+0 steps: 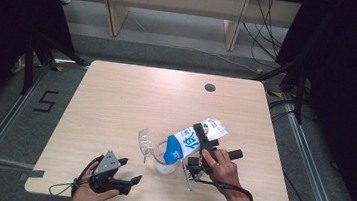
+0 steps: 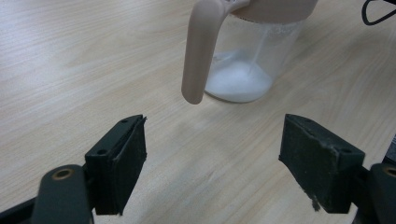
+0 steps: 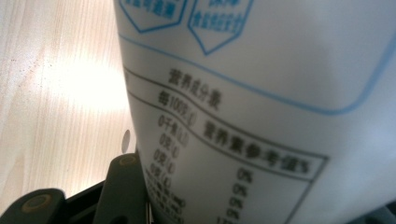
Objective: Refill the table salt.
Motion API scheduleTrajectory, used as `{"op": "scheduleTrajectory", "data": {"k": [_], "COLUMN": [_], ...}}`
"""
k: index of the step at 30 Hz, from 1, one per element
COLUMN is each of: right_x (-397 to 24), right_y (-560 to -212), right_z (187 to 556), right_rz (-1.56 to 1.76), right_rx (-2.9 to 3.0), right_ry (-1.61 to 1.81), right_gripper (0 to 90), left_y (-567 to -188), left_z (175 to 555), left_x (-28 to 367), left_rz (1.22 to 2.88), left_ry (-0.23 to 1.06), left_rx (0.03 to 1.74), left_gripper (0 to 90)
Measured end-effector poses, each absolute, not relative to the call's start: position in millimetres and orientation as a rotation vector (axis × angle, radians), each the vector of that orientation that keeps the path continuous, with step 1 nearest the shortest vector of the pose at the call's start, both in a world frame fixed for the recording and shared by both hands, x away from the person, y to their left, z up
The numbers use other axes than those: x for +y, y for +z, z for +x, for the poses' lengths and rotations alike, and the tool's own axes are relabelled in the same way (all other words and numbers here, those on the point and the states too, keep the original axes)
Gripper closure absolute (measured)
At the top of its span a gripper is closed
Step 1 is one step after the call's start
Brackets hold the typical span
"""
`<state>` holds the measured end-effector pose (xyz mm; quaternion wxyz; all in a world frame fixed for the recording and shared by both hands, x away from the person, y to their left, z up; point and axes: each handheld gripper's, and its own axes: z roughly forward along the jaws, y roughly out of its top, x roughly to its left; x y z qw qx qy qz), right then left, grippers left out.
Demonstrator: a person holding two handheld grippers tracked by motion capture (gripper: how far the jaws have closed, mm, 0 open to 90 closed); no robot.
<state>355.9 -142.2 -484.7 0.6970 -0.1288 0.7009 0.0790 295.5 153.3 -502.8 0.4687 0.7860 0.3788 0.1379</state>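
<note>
Table [image 1: 116, 104]: pale wood, dark floor around
Carton [image 1: 193, 140]: tipped, spout over jug
Jug [image 1: 162, 160]: clear, white heap inside
Right gripper [image 1: 202, 142]: clamped around carton
Left gripper [image 1: 127, 173]: jaws wide apart, empty, near jug

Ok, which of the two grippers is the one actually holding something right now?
The right gripper: its jaws clamp the tilted white-and-blue carton over the clear jug. The left gripper rests open on the table, nothing between its jaws.
</note>
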Motion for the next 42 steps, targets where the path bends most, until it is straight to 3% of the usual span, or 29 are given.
{"op": "scheduleTrajectory", "data": {"k": [42], "right_x": [-142.2], "right_y": [-482.2], "right_z": [354.2], "right_rz": [-0.298], "right_rx": [1.548], "right_ry": [0.165], "right_gripper": [54.9], "left_y": [-502.7], "left_z": [295.5], "left_x": [153.4], "left_rz": [1.928], "left_ry": [0.340], "left_rx": [0.928], "left_gripper": [22.2]}}
